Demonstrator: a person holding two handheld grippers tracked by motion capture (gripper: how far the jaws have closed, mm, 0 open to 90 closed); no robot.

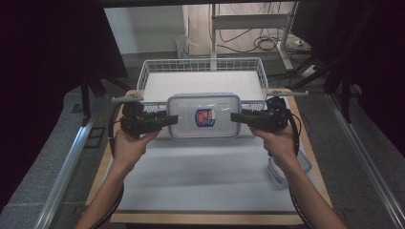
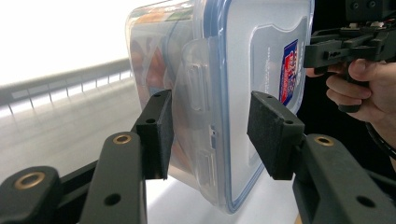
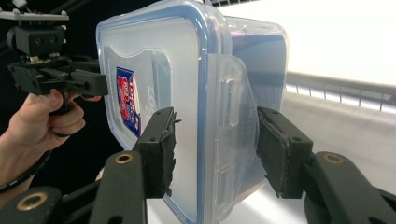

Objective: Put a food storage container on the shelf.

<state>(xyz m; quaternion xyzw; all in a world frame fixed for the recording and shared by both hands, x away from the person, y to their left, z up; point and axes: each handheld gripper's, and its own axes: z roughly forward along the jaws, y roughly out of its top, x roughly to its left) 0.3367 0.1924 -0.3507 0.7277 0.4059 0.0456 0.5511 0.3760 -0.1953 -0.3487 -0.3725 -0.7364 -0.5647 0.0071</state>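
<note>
Grey carpet floor (image 1: pixel 45 157), dark curtains (image 1: pixel 43 43) both sides, metal desk frame (image 1: pixel 250 21) with cables (image 1: pixel 267 44) behind

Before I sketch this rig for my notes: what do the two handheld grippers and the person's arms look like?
Both the left gripper and right gripper are matte black, with flat padded jaws, brass-ringed pivot holes, a grey three-cornered plate on top and a trailing black cable. The forearms are bare; no sleeves show.

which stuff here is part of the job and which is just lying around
In the job: lidded plastic container, left gripper and right gripper clamped on its two ends, wire basket just behind.

Lying about: spare clear lid at the table's right edge, cables on the floor.
</note>
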